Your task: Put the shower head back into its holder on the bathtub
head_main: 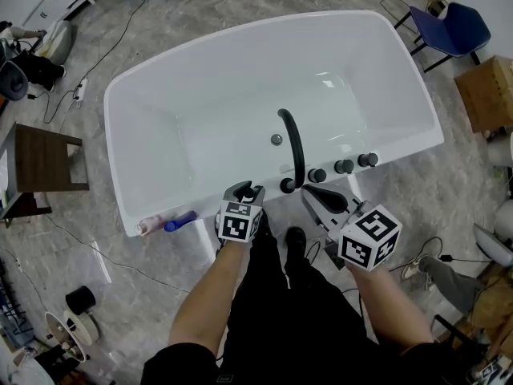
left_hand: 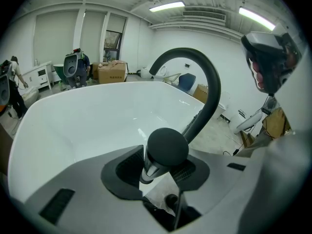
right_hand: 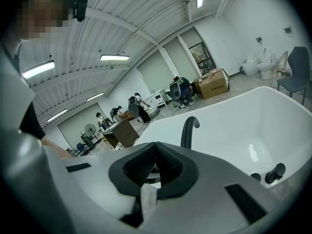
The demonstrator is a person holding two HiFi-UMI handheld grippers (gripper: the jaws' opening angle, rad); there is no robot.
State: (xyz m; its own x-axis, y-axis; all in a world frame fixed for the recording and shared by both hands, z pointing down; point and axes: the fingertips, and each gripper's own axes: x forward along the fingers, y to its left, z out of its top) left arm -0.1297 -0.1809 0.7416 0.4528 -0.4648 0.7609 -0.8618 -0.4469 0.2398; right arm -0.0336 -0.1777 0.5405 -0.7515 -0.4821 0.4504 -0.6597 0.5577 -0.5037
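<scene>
Clamping the shower head (left_hand: 167, 147) between its pads, the left gripper (head_main: 244, 193) sits at the near rim of the tub (head_main: 144, 79), just left of the foot of the black spout (head_main: 295, 147); the gripper tilts down toward the rim; the head's round black top faces the camera in the left gripper view, its grey neck pinched between the two jaws, a thin dark hose hanging below; the spout arches up and over behind it, out above the white basin; whether the head touches its holder cannot be told. The right gripper (right_hand: 156, 147) hovers to the right of the spout, near three black knobs (head_main: 344, 167) on the rim; its jaws are together at the tips, nothing between them. A pink and blue bottle (head_main: 168, 223) lies on the rim left of the left gripper; a brown desk (head_main: 44, 163) stands on the floor beyond the tub's left end.
</scene>
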